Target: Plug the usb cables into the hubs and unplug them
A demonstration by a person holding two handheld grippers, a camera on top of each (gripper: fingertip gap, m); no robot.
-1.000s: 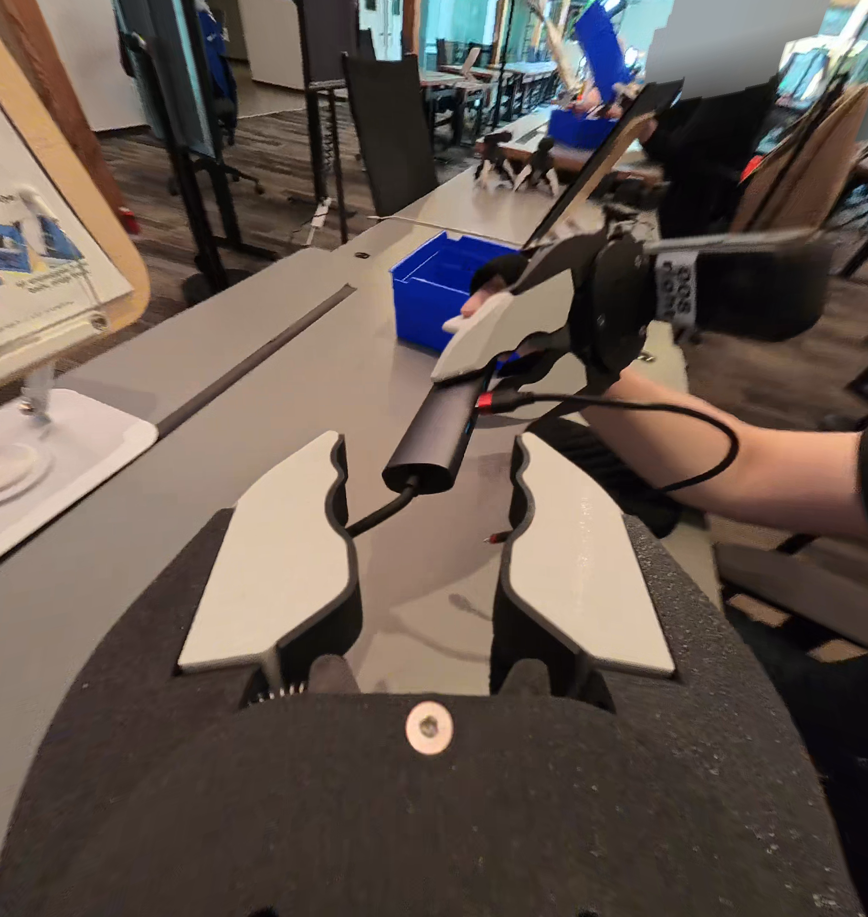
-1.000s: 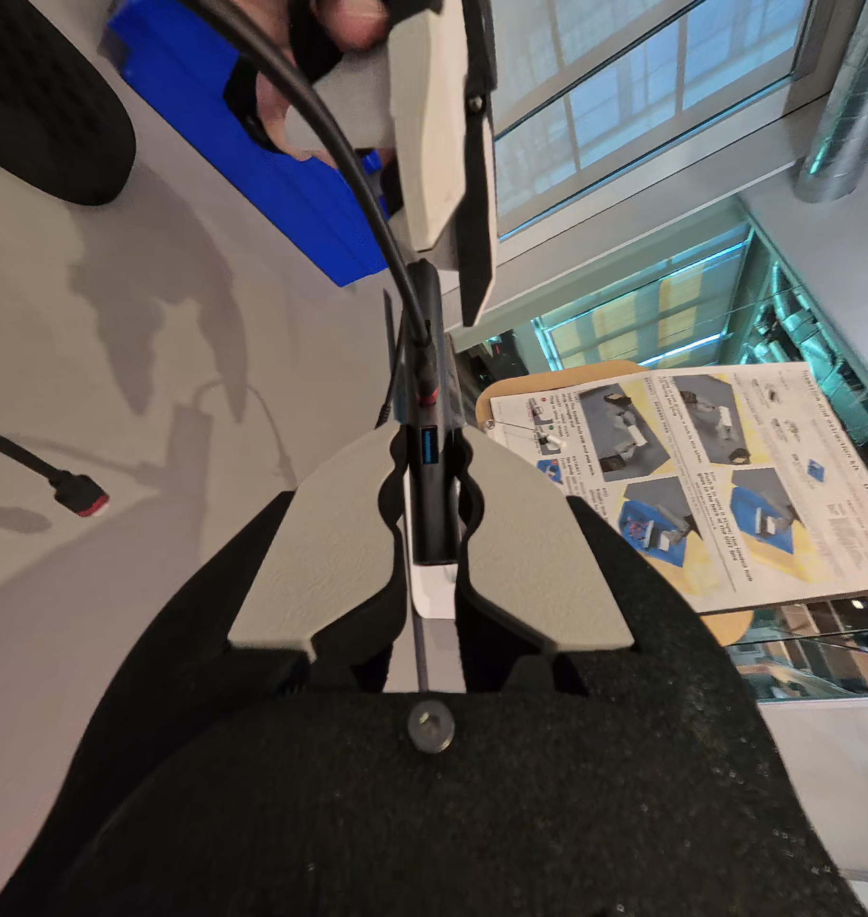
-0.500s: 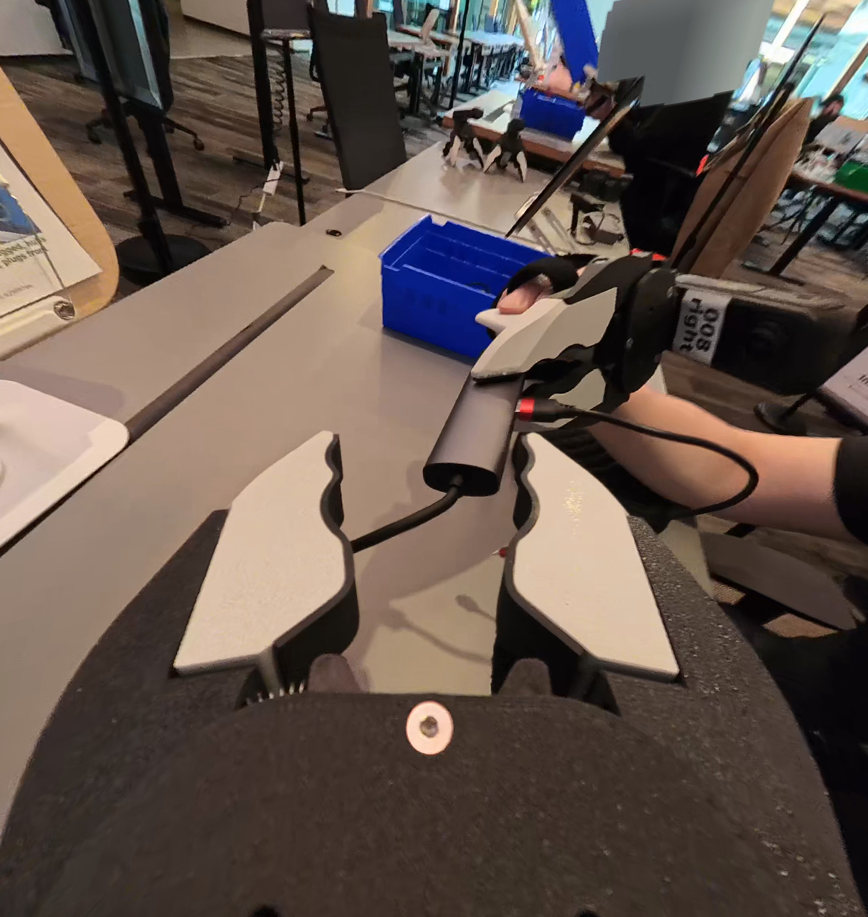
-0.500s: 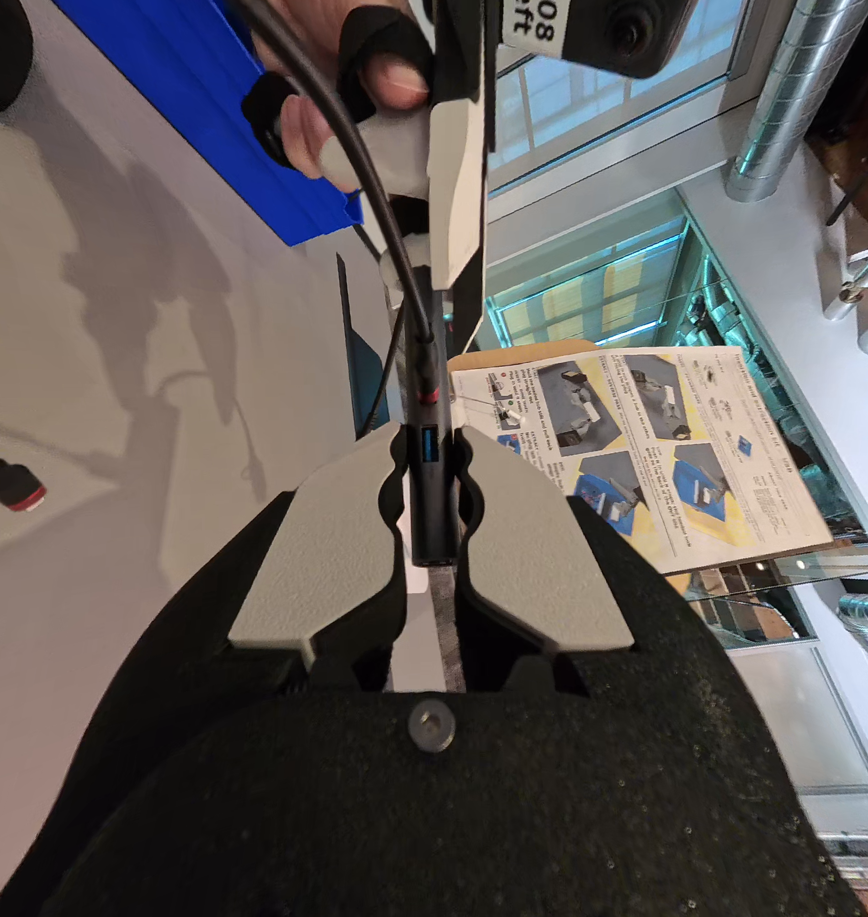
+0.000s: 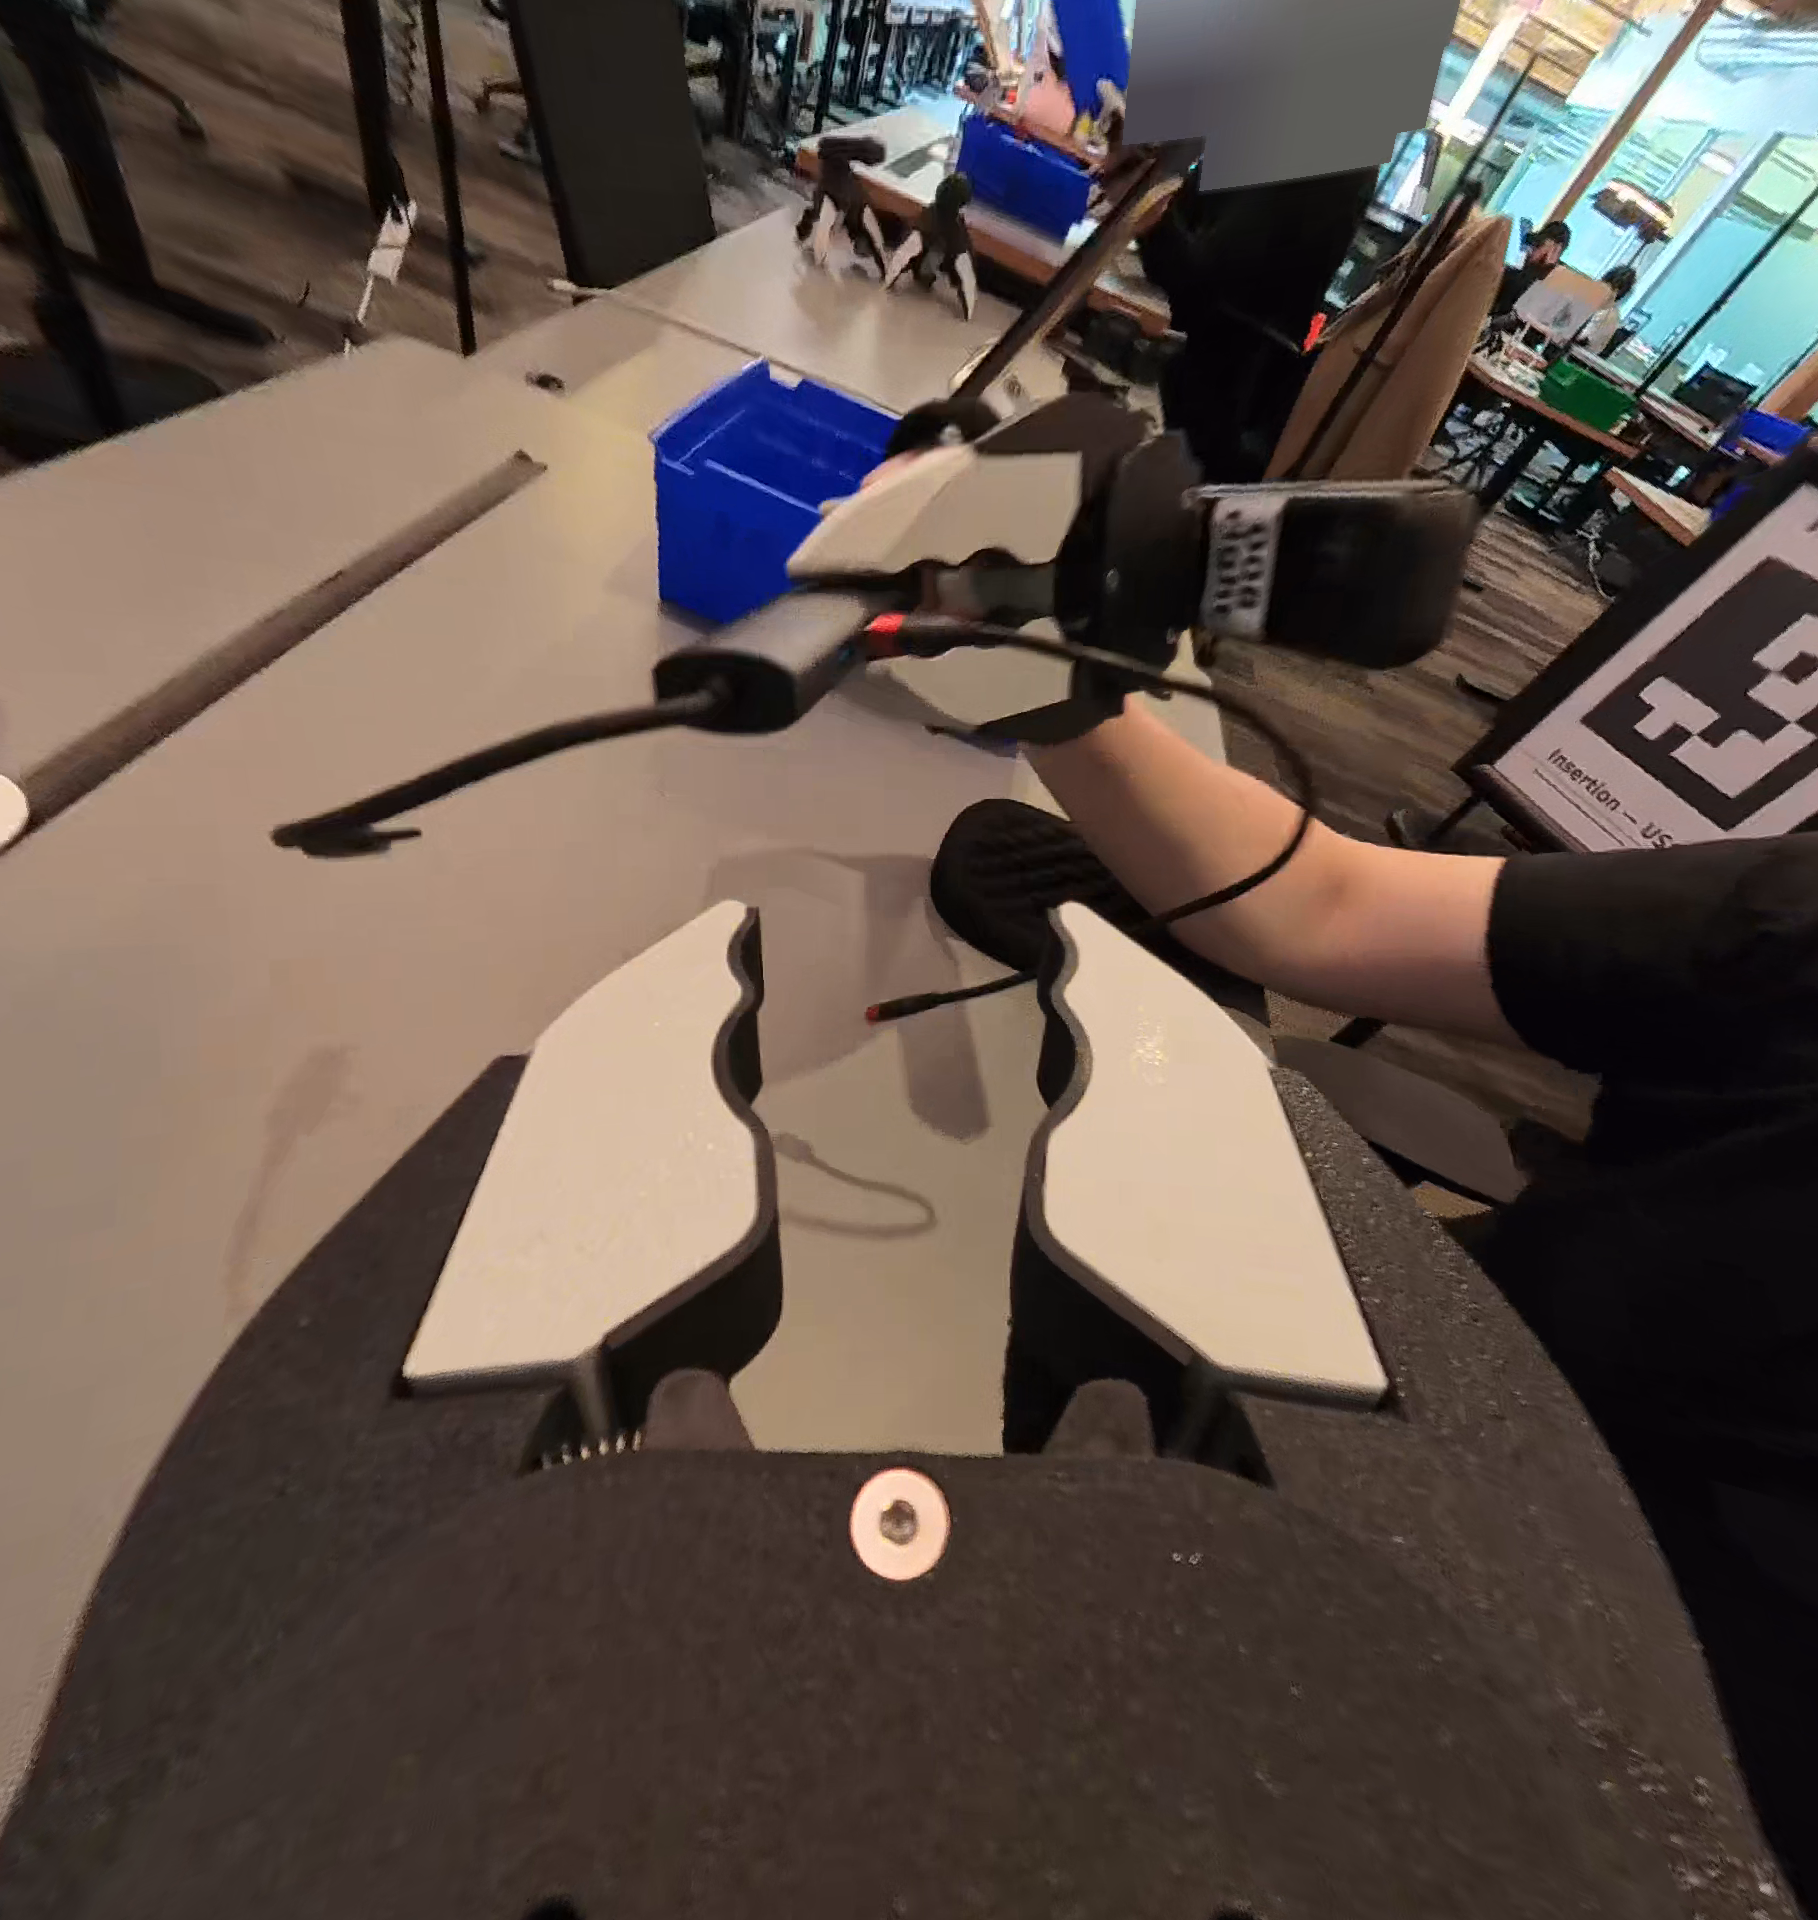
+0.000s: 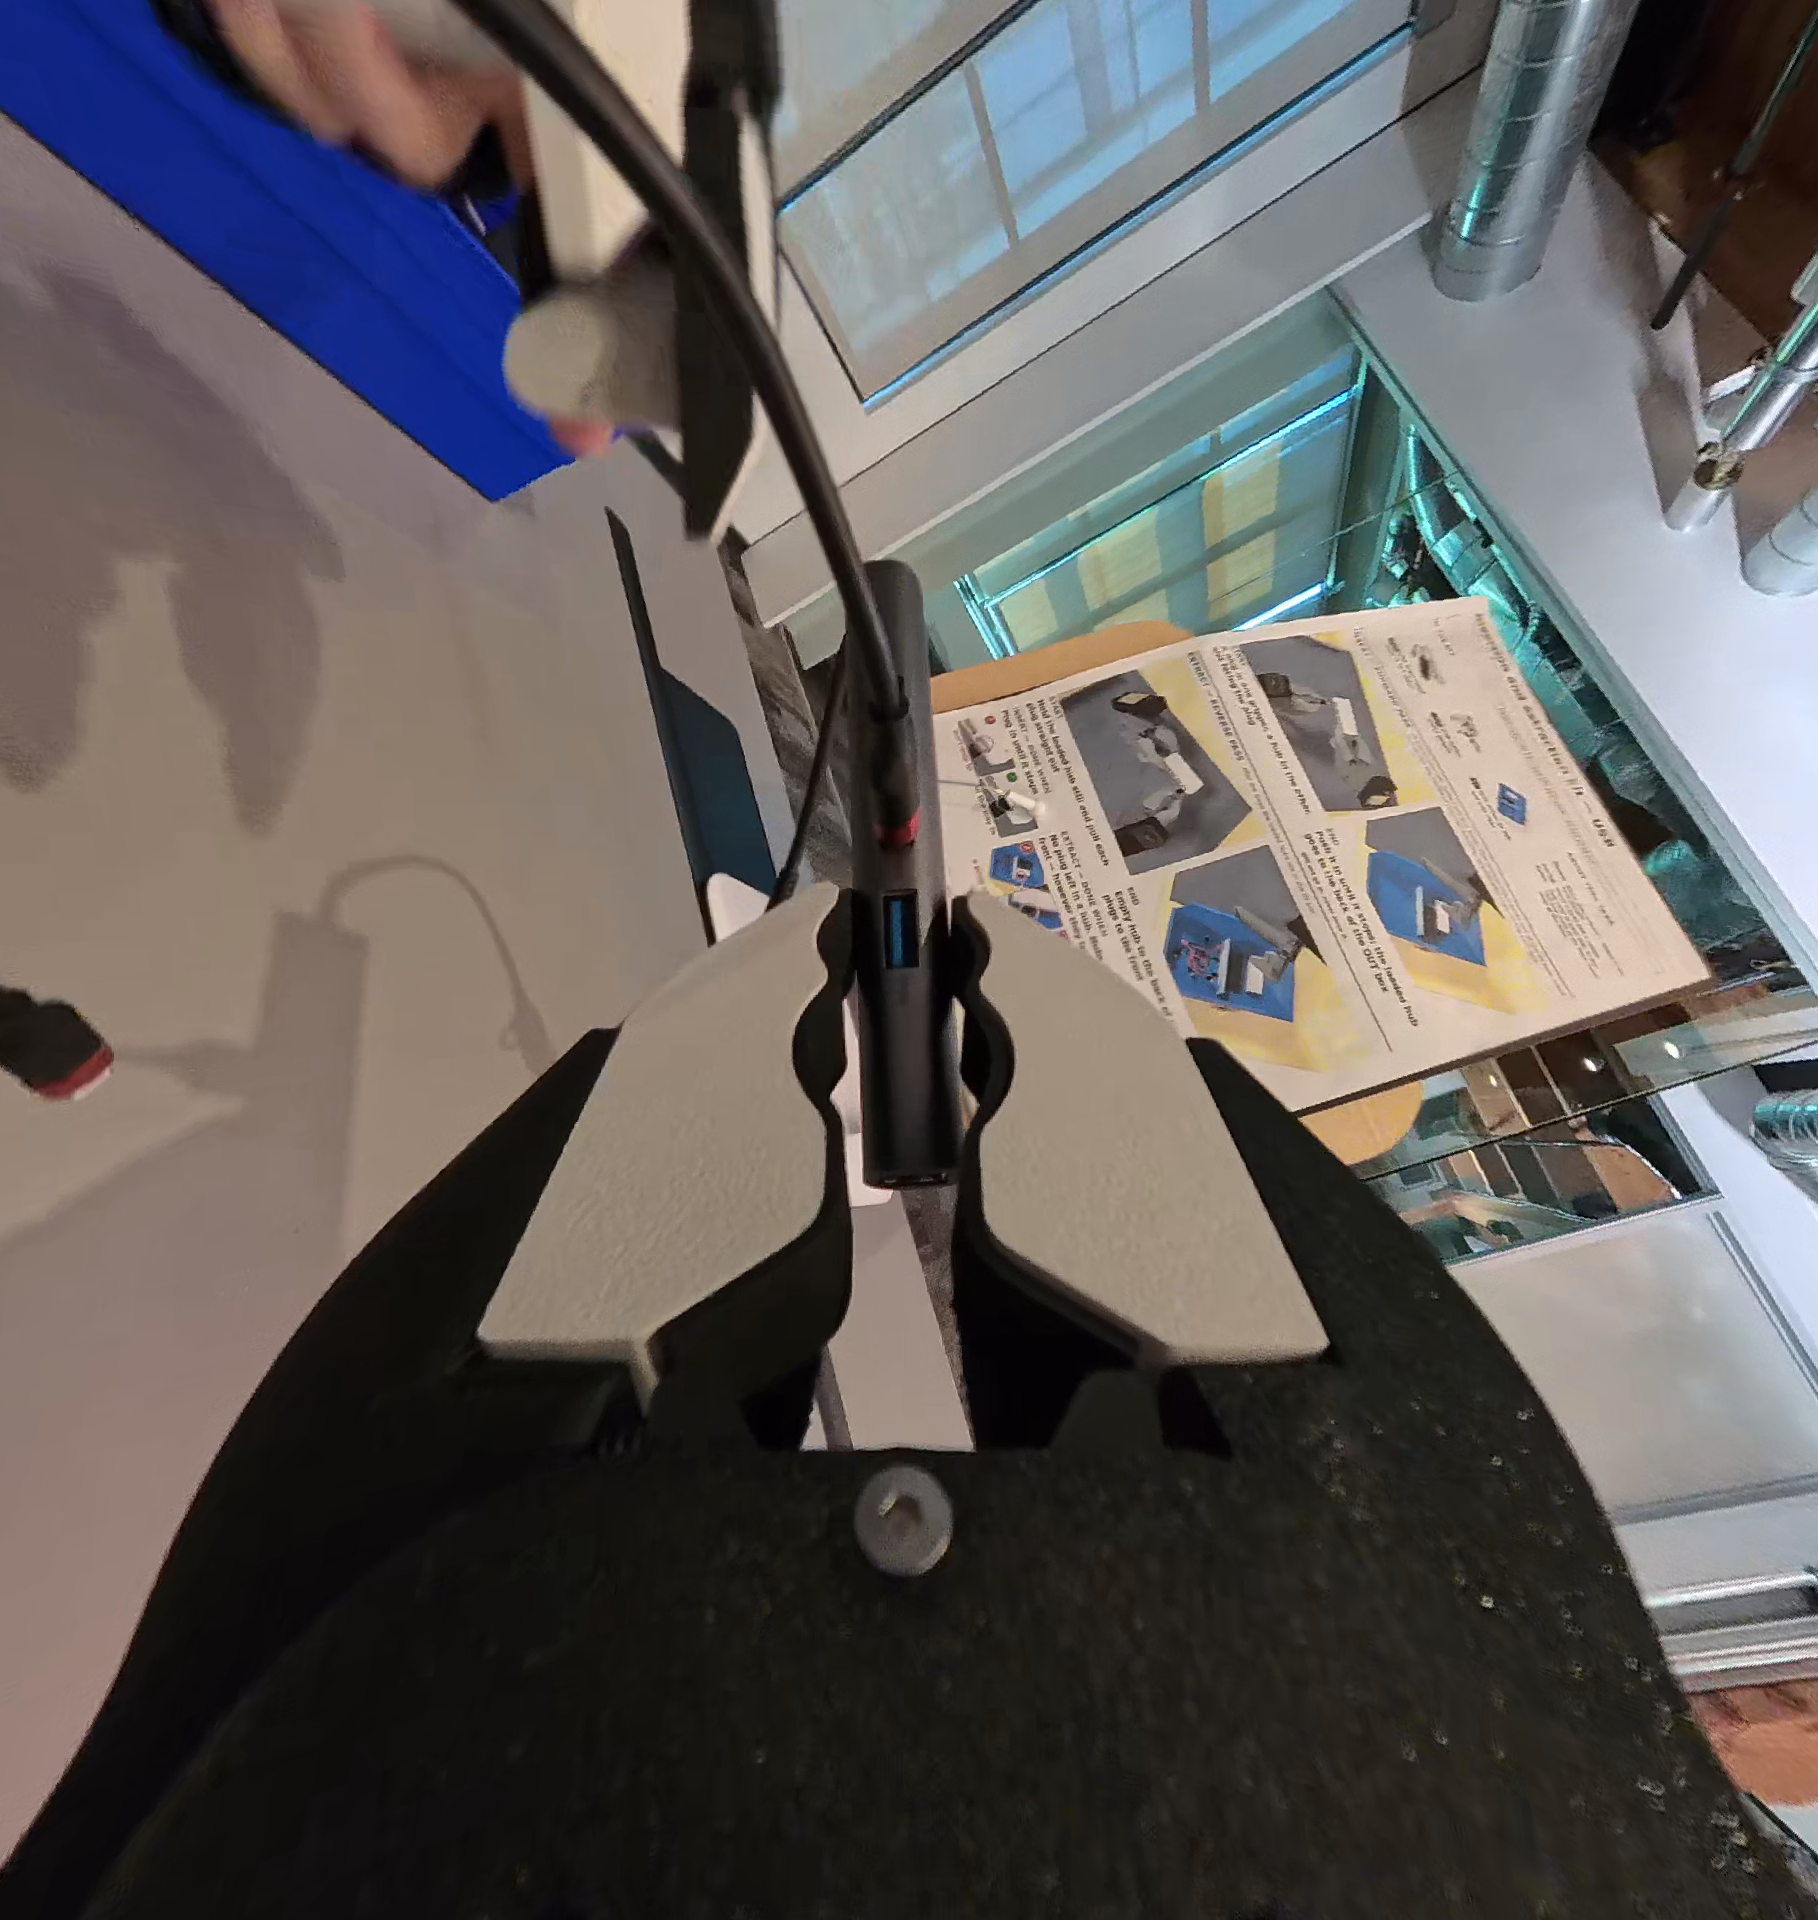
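My right gripper (image 6: pixel 900 914) is shut on a dark grey usb hub (image 6: pixel 900 1039) and holds it in the air above the grey table. It also shows in the left wrist view (image 5: pixel 884 540), with the hub (image 5: pixel 770 655) pointing left. A black cable's red-ringed plug (image 6: pixel 897 831) sits in a side port of the hub, next to a free blue port. The hub's own thick cable (image 5: pixel 531 753) hangs down to the table. My left gripper (image 5: pixel 905 935) is open and empty, low over the table, well short of the hub. A loose red-tipped plug (image 5: pixel 876 1010) lies on the table between its fingertips.
A blue bin (image 5: pixel 770 488) stands on the table (image 5: pixel 261 935) behind the hub. A black oval pad (image 5: pixel 1019 883) lies under the person's forearm. A sign with a black-and-white marker (image 5: pixel 1715 675) stands at the right. An instruction sheet on a board (image 6: pixel 1300 831) stands beyond the hub. The tips of one gripper are about 10 centimetres away from the tips of the other.
My left gripper has drawn back from the hub and stayed open. The right gripper kept its hold and now holds the hub flatter, farther off and higher in the left view.
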